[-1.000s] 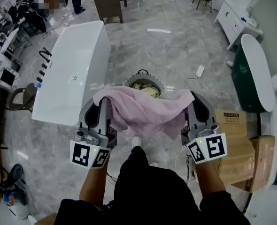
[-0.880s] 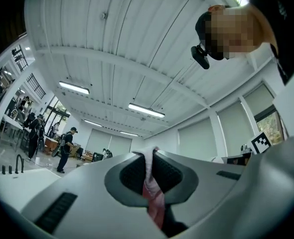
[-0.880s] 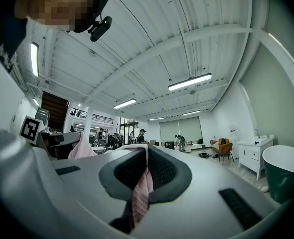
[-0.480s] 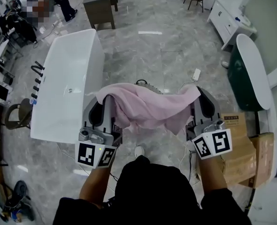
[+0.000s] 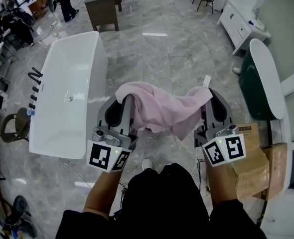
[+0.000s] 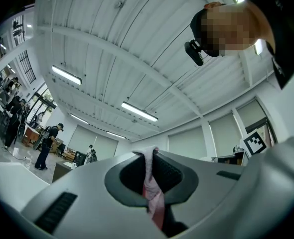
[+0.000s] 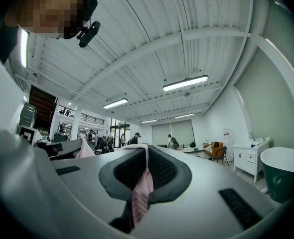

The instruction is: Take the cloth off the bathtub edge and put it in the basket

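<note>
A pink cloth [image 5: 162,108] hangs stretched between my two grippers, above the marble floor and to the right of the white bathtub [image 5: 67,91]. My left gripper [image 5: 128,98] is shut on the cloth's left end, and my right gripper [image 5: 207,97] is shut on its right end. In the left gripper view a pink strip of cloth [image 6: 152,193] is pinched between the jaws of the left gripper [image 6: 149,158]. The right gripper view shows the same cloth [image 7: 142,193] in the right gripper [image 7: 146,156]. The basket is out of sight, with the cloth covering the floor below it.
A green tub with a white rim [image 5: 261,78] stands at the right, with cardboard boxes [image 5: 251,163] below it. A dark cabinet [image 5: 104,4] and a white cabinet [image 5: 239,19] stand farther off. A chair [image 5: 12,126] sits left of the bathtub. A white power strip [image 5: 206,80] lies on the floor.
Both grippers have carried the cloth forward and to the right, away from the bathtub. The left gripper has come closer to the right one. The basket, seen beyond the cloth before, is now hidden.
</note>
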Tool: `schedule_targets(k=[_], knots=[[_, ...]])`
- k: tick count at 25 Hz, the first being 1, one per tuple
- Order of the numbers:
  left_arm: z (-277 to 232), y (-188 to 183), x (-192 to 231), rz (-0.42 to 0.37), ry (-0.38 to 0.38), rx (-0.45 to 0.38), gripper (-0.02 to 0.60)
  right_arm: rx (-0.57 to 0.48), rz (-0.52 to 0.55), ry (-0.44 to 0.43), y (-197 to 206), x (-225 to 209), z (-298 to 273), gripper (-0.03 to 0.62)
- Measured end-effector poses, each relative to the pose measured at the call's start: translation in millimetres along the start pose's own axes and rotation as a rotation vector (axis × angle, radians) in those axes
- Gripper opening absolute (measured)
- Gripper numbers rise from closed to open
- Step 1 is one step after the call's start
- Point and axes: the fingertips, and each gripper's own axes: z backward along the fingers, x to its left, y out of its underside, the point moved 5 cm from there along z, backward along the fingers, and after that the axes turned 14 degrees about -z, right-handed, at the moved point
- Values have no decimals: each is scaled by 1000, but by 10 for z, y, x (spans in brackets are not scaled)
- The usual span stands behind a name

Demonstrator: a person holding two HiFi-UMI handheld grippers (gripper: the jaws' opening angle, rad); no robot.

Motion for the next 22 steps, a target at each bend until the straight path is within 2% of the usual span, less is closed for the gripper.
schedule_targets(k=[9,14,22], knots=[[-356,238,184,-12,-18,-3,25,23,-9,-54,76,-129,-511,34],[-608,477,234,-30,-3,37,25,72,17,-124,191,-123,-773,34],[-1111,803,341,-35,-19,70,25,119,-15,-163,289,-481,-1247,34]])
